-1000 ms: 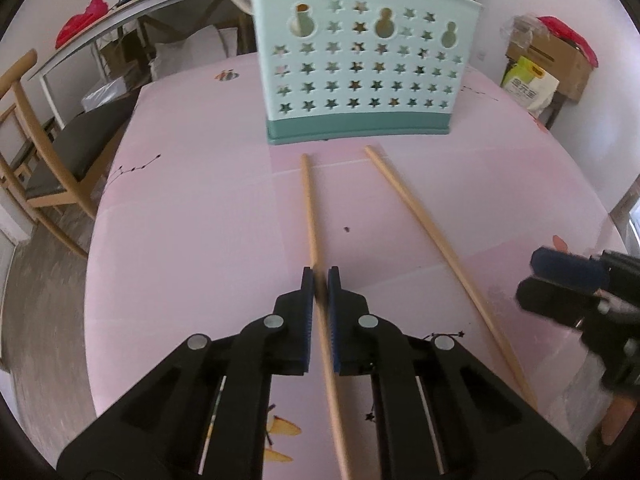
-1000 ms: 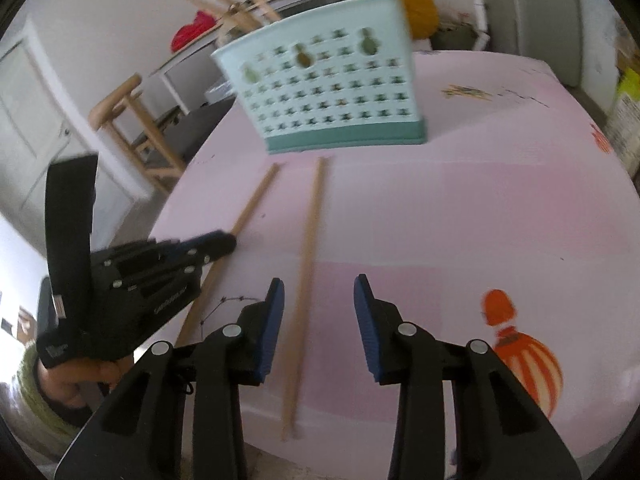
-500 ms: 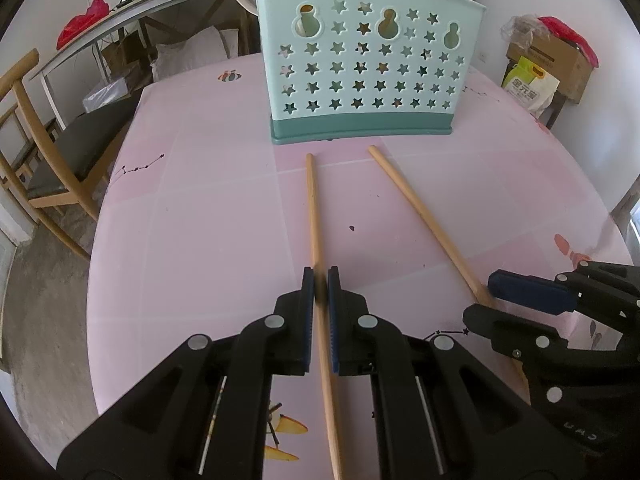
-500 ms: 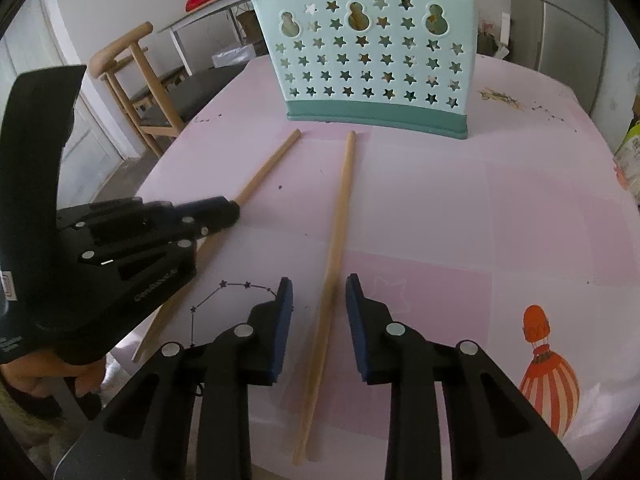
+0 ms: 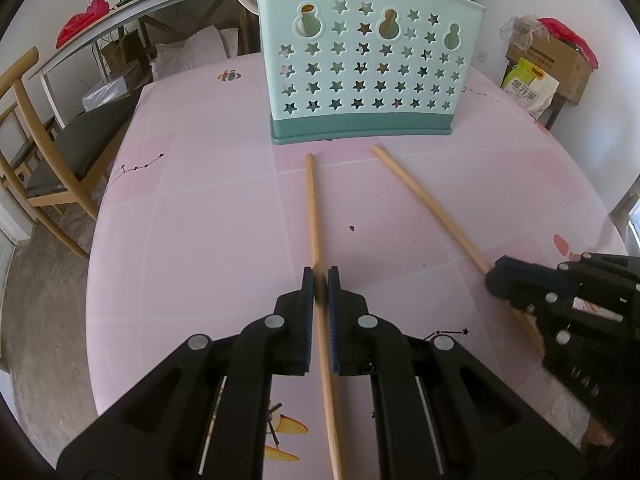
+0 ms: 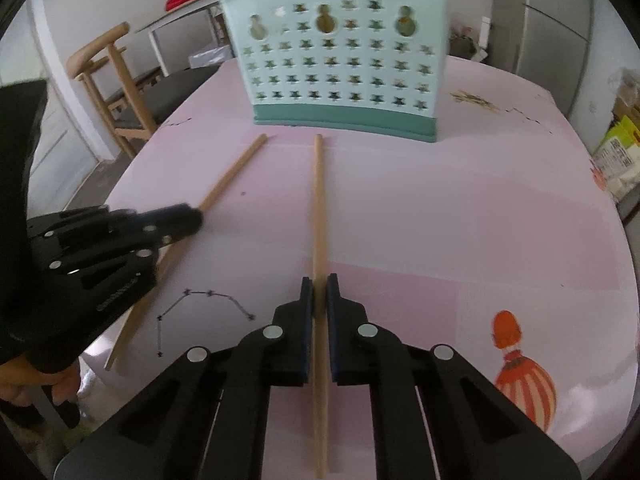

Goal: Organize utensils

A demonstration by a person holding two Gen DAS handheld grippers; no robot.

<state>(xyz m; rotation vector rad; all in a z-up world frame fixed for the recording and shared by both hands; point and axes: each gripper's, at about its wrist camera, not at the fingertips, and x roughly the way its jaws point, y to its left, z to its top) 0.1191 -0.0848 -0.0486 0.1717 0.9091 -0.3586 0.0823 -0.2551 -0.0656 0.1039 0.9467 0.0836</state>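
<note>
Pinching one wooden stick each, I see both tools pressed onto their shafts low over the pink worktop (image 5: 200, 208). My left tool (image 5: 321, 280) grips the left stick (image 5: 313, 208), whose long axis runs 6 to 12 o'clock, far tip toward the teal utensil holder (image 5: 368, 76) without touching it. My right tool (image 6: 319, 288) clamps the right stick (image 6: 318, 208), lying likewise 6 to 12, tip just short of the holder's base. Each shaft passes between the fingers and trails back beneath the tool
</note>
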